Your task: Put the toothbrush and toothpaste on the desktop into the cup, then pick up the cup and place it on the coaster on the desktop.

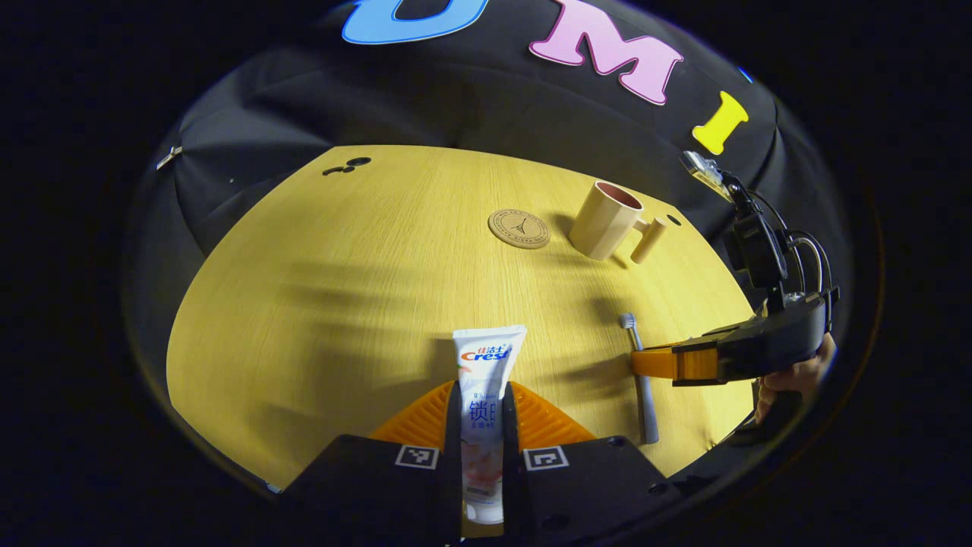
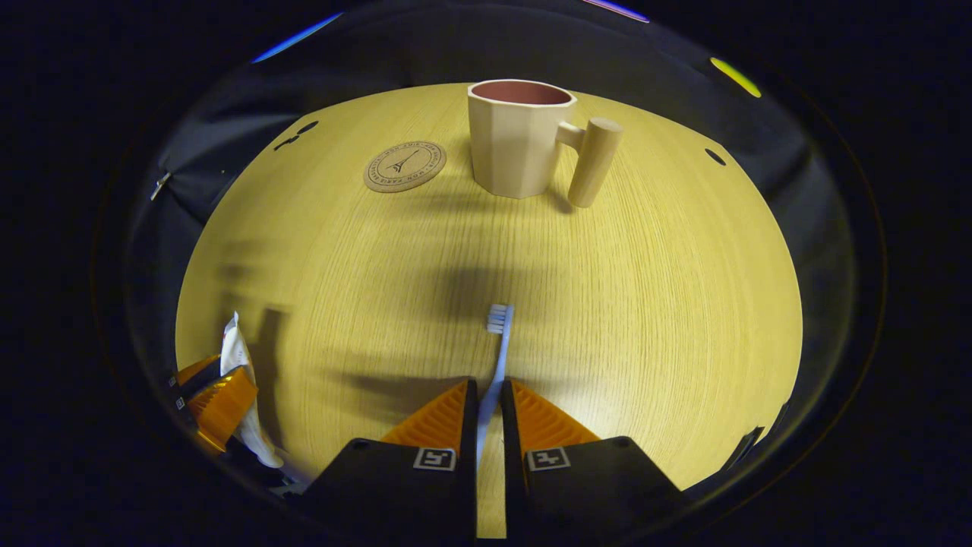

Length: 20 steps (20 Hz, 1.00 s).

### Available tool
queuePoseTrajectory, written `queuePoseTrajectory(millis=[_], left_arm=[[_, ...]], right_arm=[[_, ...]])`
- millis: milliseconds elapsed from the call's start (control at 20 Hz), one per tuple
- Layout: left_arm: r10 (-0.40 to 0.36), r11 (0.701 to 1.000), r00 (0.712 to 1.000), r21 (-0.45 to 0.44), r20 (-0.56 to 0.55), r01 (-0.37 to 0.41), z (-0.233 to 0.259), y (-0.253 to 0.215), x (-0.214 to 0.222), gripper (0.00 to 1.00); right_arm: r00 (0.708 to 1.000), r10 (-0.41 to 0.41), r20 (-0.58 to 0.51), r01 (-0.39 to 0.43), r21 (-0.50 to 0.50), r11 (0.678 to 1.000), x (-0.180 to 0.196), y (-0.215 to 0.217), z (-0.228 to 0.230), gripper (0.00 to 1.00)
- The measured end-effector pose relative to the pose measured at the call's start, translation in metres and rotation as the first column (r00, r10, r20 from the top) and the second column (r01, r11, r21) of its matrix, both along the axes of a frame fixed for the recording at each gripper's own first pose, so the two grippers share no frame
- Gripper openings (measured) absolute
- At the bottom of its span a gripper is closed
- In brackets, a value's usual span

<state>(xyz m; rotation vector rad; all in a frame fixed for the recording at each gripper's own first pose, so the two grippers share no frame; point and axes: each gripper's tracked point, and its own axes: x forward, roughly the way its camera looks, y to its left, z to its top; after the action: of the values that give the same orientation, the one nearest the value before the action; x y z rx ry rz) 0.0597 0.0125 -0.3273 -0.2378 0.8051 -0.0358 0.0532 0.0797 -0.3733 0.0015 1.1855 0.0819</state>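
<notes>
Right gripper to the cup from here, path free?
Probably yes. Bare desktop lies between the right gripper, shut on the toothbrush, and the upright, open cup; the coaster sits aside.

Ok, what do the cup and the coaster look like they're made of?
Cup: matte beige, faceted walls, reddish inside, peg-shaped handle; looks like moulded plastic or a composite, though glazed ceramic can't be ruled out. Coaster: thin tan disc with a dark printed emblem, dull surface; probably wood or cork.
</notes>
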Motion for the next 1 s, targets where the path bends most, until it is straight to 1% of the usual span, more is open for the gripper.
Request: queuePoseTrajectory(millis=[50,100,150,250,300,350,500,700,850,900,950,1000], left_arm=[[0.002,1.000,1.000,0.001,-0.001,-0.002,0.000,0.000,-0.001,0.26],[0.002,1.000,1.000,0.002,0.000,-0.002,0.000,0.000,0.000,0.26],[0.003,1.000,1.000,0.001,0.001,-0.003,0.000,-0.001,0.000,0.26],[0.010,1.000,1.000,-0.007,0.003,-0.010,0.001,-0.002,0.001,0.26],[0.014,1.000,1.000,-0.013,0.004,-0.014,0.002,-0.002,0.002,0.26],[0.022,1.000,1.000,-0.018,0.007,-0.022,0.002,-0.003,0.001,0.26],[0.036,0.999,0.999,-0.029,0.014,-0.036,0.005,-0.005,0.001,0.26],[0.043,0.998,0.998,-0.051,0.051,-0.041,0.015,-0.011,0.002,0.26],[0.067,0.995,0.994,-0.073,0.090,-0.061,0.024,-0.017,0.007,0.26],[0.069,0.995,0.992,-0.078,0.107,-0.061,0.030,-0.020,0.009,0.31],[0.067,0.995,0.990,-0.082,0.123,-0.057,0.035,-0.024,0.011,0.26],[0.062,0.995,0.988,-0.084,0.139,-0.051,0.040,-0.027,0.014,0.26]], right_arm=[[1.000,0.004,-0.008,-0.004,0.000,1.000,-0.001,0.000,-0.001,0.16],[1.000,-0.001,-0.010,0.001,0.001,1.000,-0.003,0.000,0.001,0.16],[1.000,-0.006,-0.015,0.006,0.000,1.000,-0.003,0.000,-0.001,0.12],[1.000,0.001,-0.009,-0.001,0.008,1.000,-0.004,0.002,-0.001,0.12],[1.000,0.016,-0.003,-0.016,0.009,1.000,-0.005,0.002,0.002,0.14],[0.999,0.032,0.001,-0.032,0.016,0.999,-0.007,0.004,0.002,0.09],[0.999,0.040,0.028,-0.041,0.053,0.998,-0.012,0.007,0.004,0.09],[0.992,0.028,0.125,-0.044,0.130,0.990,-0.013,0.007,0.025,0.09],[0.977,0.012,0.214,-0.056,0.200,0.978,-0.013,0.007,0.049,0.09],[0.970,0.003,0.242,-0.059,0.226,0.972,-0.013,0.007,0.058,0.09],[0.965,-0.005,0.262,-0.063,0.248,0.967,-0.014,0.006,0.064,0.09],[0.960,-0.013,0.278,-0.066,0.270,0.961,-0.016,0.005,0.071,0.09]])
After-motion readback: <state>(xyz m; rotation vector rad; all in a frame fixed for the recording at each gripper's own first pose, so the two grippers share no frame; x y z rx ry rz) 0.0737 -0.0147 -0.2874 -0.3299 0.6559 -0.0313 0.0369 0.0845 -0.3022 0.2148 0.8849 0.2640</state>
